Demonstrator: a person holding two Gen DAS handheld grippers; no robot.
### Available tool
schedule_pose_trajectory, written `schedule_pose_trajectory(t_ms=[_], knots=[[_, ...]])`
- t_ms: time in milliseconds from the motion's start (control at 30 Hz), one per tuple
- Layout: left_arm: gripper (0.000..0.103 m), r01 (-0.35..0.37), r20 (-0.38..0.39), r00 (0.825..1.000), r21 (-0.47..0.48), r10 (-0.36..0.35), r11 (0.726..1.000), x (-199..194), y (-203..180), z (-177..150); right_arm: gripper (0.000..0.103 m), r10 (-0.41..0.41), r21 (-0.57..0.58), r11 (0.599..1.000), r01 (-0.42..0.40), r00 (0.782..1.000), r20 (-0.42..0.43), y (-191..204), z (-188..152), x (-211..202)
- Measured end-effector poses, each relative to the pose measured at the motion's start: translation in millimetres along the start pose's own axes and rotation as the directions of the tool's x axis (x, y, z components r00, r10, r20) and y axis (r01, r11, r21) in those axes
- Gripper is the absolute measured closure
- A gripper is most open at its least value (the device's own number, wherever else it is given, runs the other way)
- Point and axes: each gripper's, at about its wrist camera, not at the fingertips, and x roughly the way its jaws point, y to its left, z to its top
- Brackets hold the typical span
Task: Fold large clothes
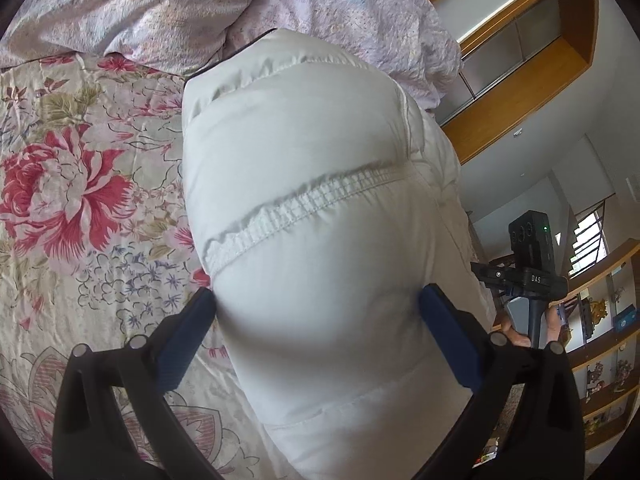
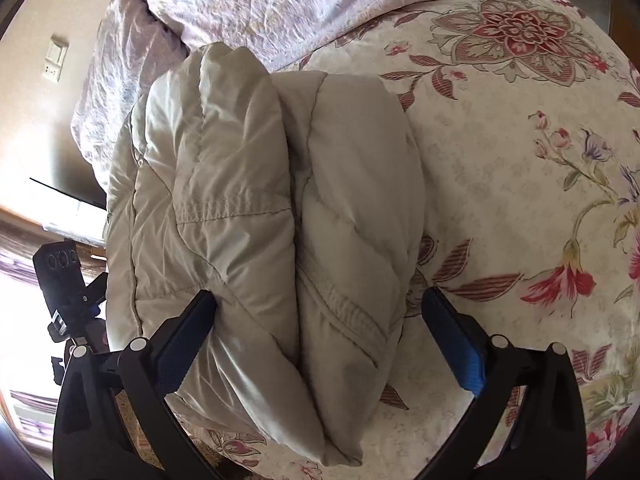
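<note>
Left wrist view: left tongs pinched the near end of a folded white puffy jacket lying on the floral bedspread, crumpled lilac duvet beyond. Right wrist view: right tongs spread wide, straddling the jacket's near edge, right pad clear of the fabric.

Your two wrist views are bright with daylight. In the left view, light enters from a window at far right; in the right view, the lower left corner is blown out to white glare. The padded jacket casts a soft shadow on the flowered bedspread. Both pictures are sharp at centre, bent at the edges and ringed by dark corners.
</note>
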Motion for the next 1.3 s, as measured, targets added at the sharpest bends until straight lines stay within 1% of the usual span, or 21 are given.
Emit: schedule_pose_trajectory(t_ms=[100,267,333,367,433,467,567,633,667,767,867,900,933,1000,1100,1133,1167,1200,1233,1267,1300], knots=[[0.002,0.022,-0.003,1.000,-0.014,-0.022,1.000,-0.3,4.0,-0.9,0.001,0.071,0.053,0.996,-0.068,0.996,-0.049,-8.2,6.4,11.8],[0.002,0.048,-0.018,0.999,-0.026,-0.049,0.999,0.2,9.4,-1.3,0.001,0.113,0.091,0.990,-0.105,0.990,-0.088,-11.6,9.1,17.3],[0.002,0.058,-0.023,0.998,-0.029,-0.059,0.998,-1.1,11.5,-1.3,0.001,0.062,0.063,0.996,-0.056,0.993,-0.098,-5.4,14.3,16.3],[0.002,0.065,-0.023,0.998,-0.029,-0.065,0.997,-3.5,14.3,-3.8,0.001,0.024,0.036,0.999,-0.021,0.996,-0.086,-0.9,14.2,10.4],[0.002,0.076,-0.024,0.997,-0.026,-0.076,0.997,-4.0,15.3,-5.8,0.001,-0.010,0.004,1.000,0.011,0.997,-0.070,2.4,13.3,4.5],[0.002,0.081,-0.024,0.996,-0.023,-0.082,0.996,-4.5,15.6,-7.5,0.001,0.004,0.013,1.000,-0.003,0.997,-0.077,-1.4,11.9,5.1],[0.002,0.089,-0.028,0.996,-0.013,-0.090,0.996,-5.0,15.6,-9.4,0.001,0.106,0.089,0.991,-0.095,0.987,-0.117,-19.0,8.9,14.7],[0.002,0.094,-0.032,0.995,-0.015,-0.094,0.995,-5.1,16.2,-9.3,0.001,0.126,0.092,0.989,-0.117,0.987,-0.099,-21.5,7.3,12.4],[0.002,0.094,-0.033,0.995,-0.013,-0.094,0.996,-4.4,15.7,-9.0,0.001,0.122,0.097,0.989,-0.113,0.988,-0.097,-21.3,8.2,13.4],[0.002,0.092,-0.036,0.995,-0.017,-0.093,0.996,-1.0,14.6,-6.8,0.001,0.126,0.123,0.986,-0.111,0.985,-0.118,-14.7,15.2,22.5],[0.002,0.102,-0.044,0.994,-0.035,-0.103,0.994,-0.2,15.7,-4.1,0.001,0.075,0.079,0.995,-0.064,0.987,-0.140,11.9,24.5,34.3],[0.002,0.110,-0.048,0.993,-0.039,-0.112,0.993,-1.7,16.5,-3.8,0.001,0.073,0.063,0.996,-0.064,0.986,-0.150,10.5,21.3,33.4],[0.002,0.120,-0.054,0.991,-0.042,-0.122,0.992,-2.5,18.8,-3.7,0.001,0.097,0.053,0.995,-0.089,0.981,-0.170,4.4,19.5,32.7],[0.002,0.126,-0.054,0.990,-0.037,-0.128,0.991,-3.3,22.7,-7.0,0.001,0.148,0.094,0.987,-0.134,0.974,-0.169,-1.7,21.7,33.5],[0.002,0.112,-0.048,0.992,-0.046,-0.114,0.993,0.3,21.2,-5.3,0.001,0.094,0.005,0.995,-0.095,0.983,-0.155,23.3,18.2,33.9],[0.002,0.113,-0.051,0.992,-0.053,-0.115,0.992,0.9,22.1,-4.3,0.001,0.095,-0.012,0.995,-0.098,0.984,-0.152,27.3,18.8,32.4],[0.002,0.122,-0.059,0.990,-0.062,-0.125,0.991,1.2,24.1,-3.1,0.001,0.121,-0.011,0.992,-0.124,0.979,-0.163,23.5,21.5,33.5],[0.002,0.131,-0.065,0.989,-0.064,-0.135,0.989,1.4,25.3,-2.0,0.001,0.159,0.017,0.987,-0.159,0.971,-0.180,16.9,25.2,38.1],[0.002,0.138,-0.070,0.987,-0.061,-0.142,0.989,1.4,26.2,-1.2,0.001,0.220,0.072,0.975,-0.210,0.958,-0.185,6.0,27.0,42.3],[0.002,0.140,-0.072,0.987,-0.059,-0.144,0.988,1.5,26.6,-1.4,0.001,0.234,0.080,0.972,-0.223,0.957,-0.172,2.5,28.1,40.8],[0.002,0.142,-0.070,0.987,-0.057,-0.146,0.988,2.2,26.6,-3.3,0.001,0.223,0.055,0.975,-0.217,0.961,-0.166,7.9,26.2,39.8]])
